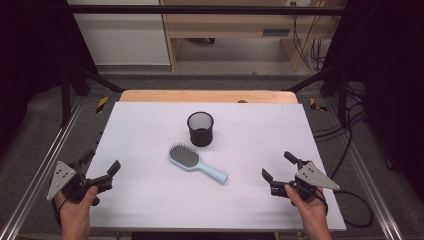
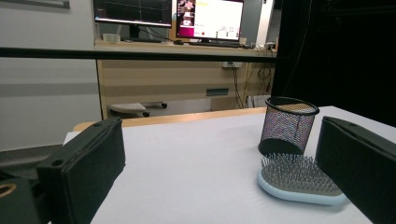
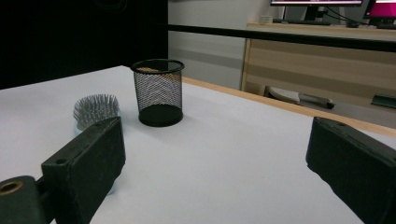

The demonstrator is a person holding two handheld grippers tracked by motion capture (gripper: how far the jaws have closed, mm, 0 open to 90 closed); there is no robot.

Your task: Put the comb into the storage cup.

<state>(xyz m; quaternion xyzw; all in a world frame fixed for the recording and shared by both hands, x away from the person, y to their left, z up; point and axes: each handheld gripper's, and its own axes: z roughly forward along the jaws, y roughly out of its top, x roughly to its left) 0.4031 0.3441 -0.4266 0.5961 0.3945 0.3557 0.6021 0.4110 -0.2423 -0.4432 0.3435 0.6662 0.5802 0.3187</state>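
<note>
Both tools (image 1: 102, 165) (image 1: 278, 164) wide apart, empty; pale-blue hairbrush (image 1: 196, 163) bristles-up beside black mesh cup (image 1: 200, 128).

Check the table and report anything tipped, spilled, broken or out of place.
Nothing stands out. The black mesh cup stands upright, the light blue hairbrush lies bristles-up beside it, and both open grippers, left and right, hover near the white table's front corners.

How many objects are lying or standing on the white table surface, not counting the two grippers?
2. A black mesh cup stands upright near the table's middle. A light blue hairbrush lies just in front of it, bristles up, handle toward the person's right. Nothing seems hidden.
</note>
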